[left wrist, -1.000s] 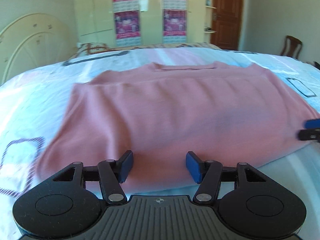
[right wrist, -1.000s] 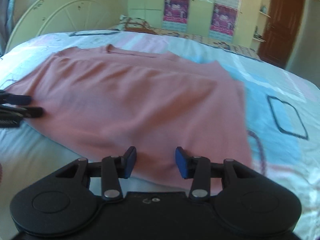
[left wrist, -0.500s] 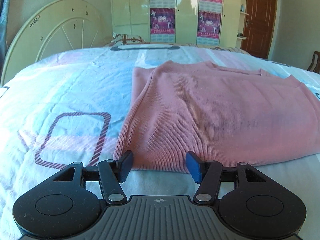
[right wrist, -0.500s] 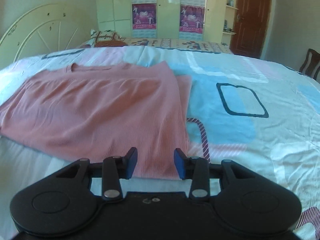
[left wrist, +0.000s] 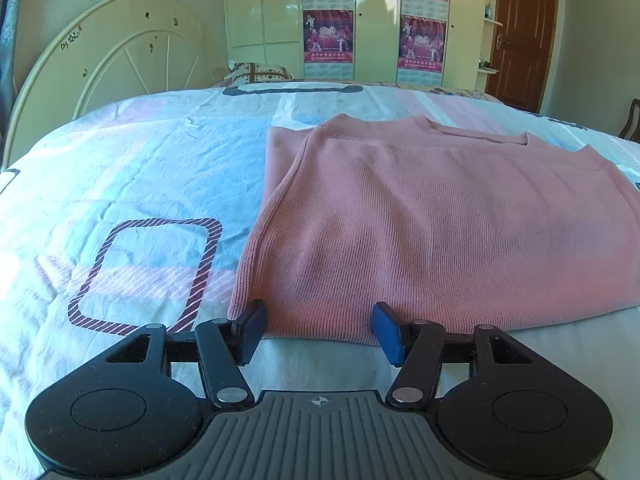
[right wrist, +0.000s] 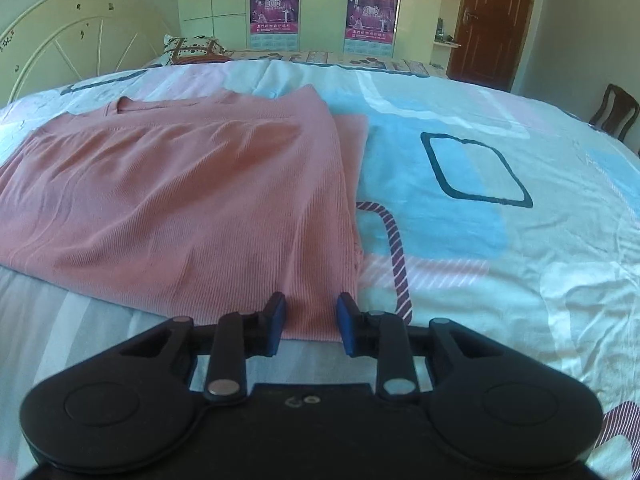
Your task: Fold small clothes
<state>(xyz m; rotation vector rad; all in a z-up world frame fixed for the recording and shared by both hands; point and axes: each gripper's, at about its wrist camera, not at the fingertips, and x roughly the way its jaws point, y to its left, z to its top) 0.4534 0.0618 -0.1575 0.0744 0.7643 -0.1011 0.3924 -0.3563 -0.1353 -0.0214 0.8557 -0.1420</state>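
Observation:
A pink ribbed knit top (left wrist: 420, 220) lies flat on the bed, sleeves folded in under its sides, neckline at the far edge. My left gripper (left wrist: 320, 334) stands open at the top's near left corner, the hem lying between its blue pads without contact. In the right wrist view the same pink top (right wrist: 180, 200) fills the left half. My right gripper (right wrist: 310, 328) sits at the near right corner, its jaws closing with the hem between them; the pads do not press the cloth.
The bedspread (right wrist: 500, 248) is white with blue, pink and striped square patterns. A cream headboard (left wrist: 108, 80) stands at the far left, a pillow (left wrist: 256, 72) beside it. Wardrobe doors with posters (left wrist: 328, 32), a brown door (right wrist: 492, 20) and a chair (right wrist: 616, 114) lie beyond.
Both grippers slid outward along the near hem, the left to the left corner, the right to the right corner. The right gripper's jaws have narrowed around the hem; the left's gap is unchanged.

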